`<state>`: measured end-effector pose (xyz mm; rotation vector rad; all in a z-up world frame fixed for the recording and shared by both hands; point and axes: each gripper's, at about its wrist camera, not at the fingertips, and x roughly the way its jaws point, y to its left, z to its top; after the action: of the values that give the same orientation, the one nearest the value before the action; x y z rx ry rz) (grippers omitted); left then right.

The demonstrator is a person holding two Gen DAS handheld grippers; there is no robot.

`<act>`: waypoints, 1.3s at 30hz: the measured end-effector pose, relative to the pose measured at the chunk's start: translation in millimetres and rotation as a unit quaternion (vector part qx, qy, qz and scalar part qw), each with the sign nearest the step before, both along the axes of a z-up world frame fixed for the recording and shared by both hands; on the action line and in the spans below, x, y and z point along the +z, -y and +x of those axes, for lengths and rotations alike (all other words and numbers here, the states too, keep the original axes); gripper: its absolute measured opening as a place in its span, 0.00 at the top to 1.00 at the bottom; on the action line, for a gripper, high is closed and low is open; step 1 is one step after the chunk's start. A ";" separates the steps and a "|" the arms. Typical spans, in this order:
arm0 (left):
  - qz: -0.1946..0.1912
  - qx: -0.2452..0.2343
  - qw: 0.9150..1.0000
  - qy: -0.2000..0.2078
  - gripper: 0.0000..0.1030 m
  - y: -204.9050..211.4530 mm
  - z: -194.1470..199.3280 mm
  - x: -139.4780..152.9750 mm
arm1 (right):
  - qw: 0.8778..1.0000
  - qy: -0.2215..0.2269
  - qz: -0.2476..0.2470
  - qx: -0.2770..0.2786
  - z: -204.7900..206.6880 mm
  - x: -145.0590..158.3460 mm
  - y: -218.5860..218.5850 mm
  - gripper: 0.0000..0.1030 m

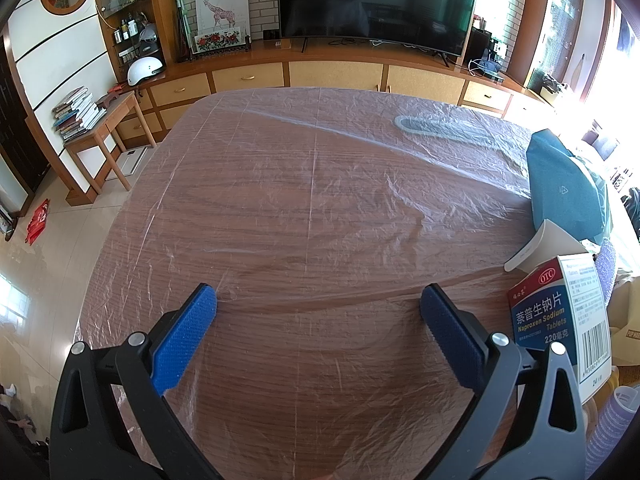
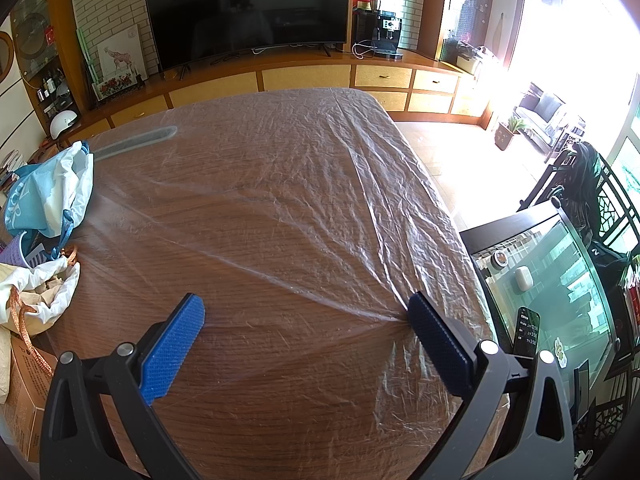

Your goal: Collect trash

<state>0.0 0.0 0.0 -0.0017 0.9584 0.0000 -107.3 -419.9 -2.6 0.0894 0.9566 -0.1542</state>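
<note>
A wooden table [image 1: 304,208] covered with clear plastic film fills both views. My left gripper [image 1: 318,304] is open and empty over the table's near part. To its right stands a Naproxen Sodium tablet box [image 1: 560,320], with a white booklet [image 1: 548,246] and a dark teal bag [image 1: 564,188] behind it. My right gripper [image 2: 306,312] is open and empty over the table [image 2: 260,208]; the film bunches at its right fingertip. At the left edge of the right wrist view lie a blue and white plastic bag [image 2: 48,192] and a white bag with rope handles [image 2: 36,292].
A cardboard box [image 2: 24,392] sits at the lower left of the right wrist view. A glass-topped side table [image 2: 552,292] with a phone [image 2: 526,332] stands right of the table. A TV [image 1: 376,0] and wooden cabinets run along the far wall.
</note>
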 end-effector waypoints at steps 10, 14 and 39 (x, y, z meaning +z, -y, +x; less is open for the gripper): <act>0.000 0.000 1.000 0.000 0.01 0.1 0.0 0.0 | 1.000 0.000 -0.001 -0.001 -0.4 -0.2 0.2 0.03; 0.000 0.000 1.000 0.000 0.01 -0.1 -1.0 0.1 | 1.000 0.000 -0.002 -0.001 -0.2 -0.4 0.6 0.03; -0.064 -0.043 0.996 0.053 0.02 -18.5 -41.1 43.2 | 0.995 0.082 0.007 0.058 -54.0 50.8 0.2 0.04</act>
<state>-41.1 18.5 43.2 -0.0782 0.8509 -0.1406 -161.2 -420.1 48.2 0.0595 0.7962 -0.0326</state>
